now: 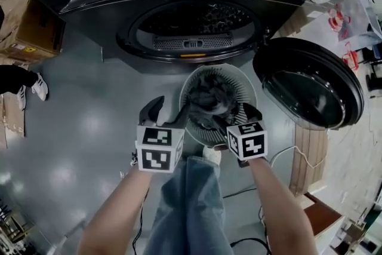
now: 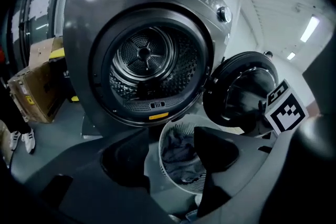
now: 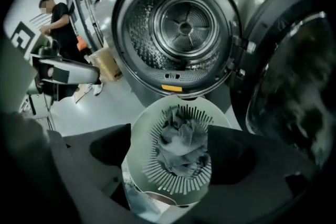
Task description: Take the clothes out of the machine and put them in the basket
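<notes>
The dark front-loading machine has its drum (image 1: 194, 24) open, and the drum (image 2: 144, 60) shows only bare perforated metal in both gripper views. On the floor in front stands a white slatted basket (image 1: 248, 89) holding crumpled grey clothes (image 1: 212, 98). My left gripper (image 1: 168, 113) hovers above the basket's left rim, jaws apart and empty. My right gripper (image 1: 242, 116) hangs over the basket's right side, jaws wide with nothing held. In the left gripper view, the left gripper (image 2: 170, 149) frames the basket (image 2: 165, 136). In the right gripper view, the right gripper (image 3: 173, 157) looks down on the clothes (image 3: 181, 147).
The round machine door (image 1: 310, 83) is swung open to the right of the basket. Cardboard boxes (image 1: 30, 33) stand left of the machine. A person (image 3: 60, 23) in dark clothes stands further left, their white shoes (image 1: 30, 89) on the grey floor. A cable (image 1: 298, 155) lies at the right.
</notes>
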`<control>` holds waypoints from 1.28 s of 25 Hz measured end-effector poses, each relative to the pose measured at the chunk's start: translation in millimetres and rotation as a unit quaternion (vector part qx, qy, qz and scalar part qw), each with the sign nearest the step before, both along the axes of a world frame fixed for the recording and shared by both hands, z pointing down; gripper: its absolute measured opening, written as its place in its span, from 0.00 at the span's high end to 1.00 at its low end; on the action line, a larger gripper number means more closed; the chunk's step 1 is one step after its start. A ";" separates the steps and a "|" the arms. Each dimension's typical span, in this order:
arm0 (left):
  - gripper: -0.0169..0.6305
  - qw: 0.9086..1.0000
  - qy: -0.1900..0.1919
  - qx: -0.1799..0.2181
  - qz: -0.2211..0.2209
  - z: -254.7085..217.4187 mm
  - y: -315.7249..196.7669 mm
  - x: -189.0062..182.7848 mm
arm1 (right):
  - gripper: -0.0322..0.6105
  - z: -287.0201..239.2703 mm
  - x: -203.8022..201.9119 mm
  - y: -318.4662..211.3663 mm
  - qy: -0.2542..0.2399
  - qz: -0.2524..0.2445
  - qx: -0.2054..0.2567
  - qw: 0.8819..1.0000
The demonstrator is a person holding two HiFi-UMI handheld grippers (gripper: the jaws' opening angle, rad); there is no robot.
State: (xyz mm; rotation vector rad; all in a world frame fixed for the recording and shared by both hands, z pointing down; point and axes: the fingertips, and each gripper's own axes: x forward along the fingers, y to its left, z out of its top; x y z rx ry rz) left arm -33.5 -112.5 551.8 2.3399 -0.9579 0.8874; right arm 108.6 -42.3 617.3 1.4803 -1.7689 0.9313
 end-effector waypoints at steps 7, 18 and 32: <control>0.56 0.999 0.001 -0.007 -0.034 -19.9 18.2 -11.1 | 0.23 -42.0 -8.8 17.6 -0.013 -0.021 0.016 1.000; 0.56 0.997 -0.003 0.034 -0.068 -113.3 48.6 2.2 | 0.24 -152.8 -6.8 41.2 -0.040 -0.020 0.049 0.998; 0.56 0.989 0.012 0.075 -0.130 -239.4 91.6 7.2 | 0.24 -297.8 2.2 91.6 -0.047 -0.092 0.077 0.992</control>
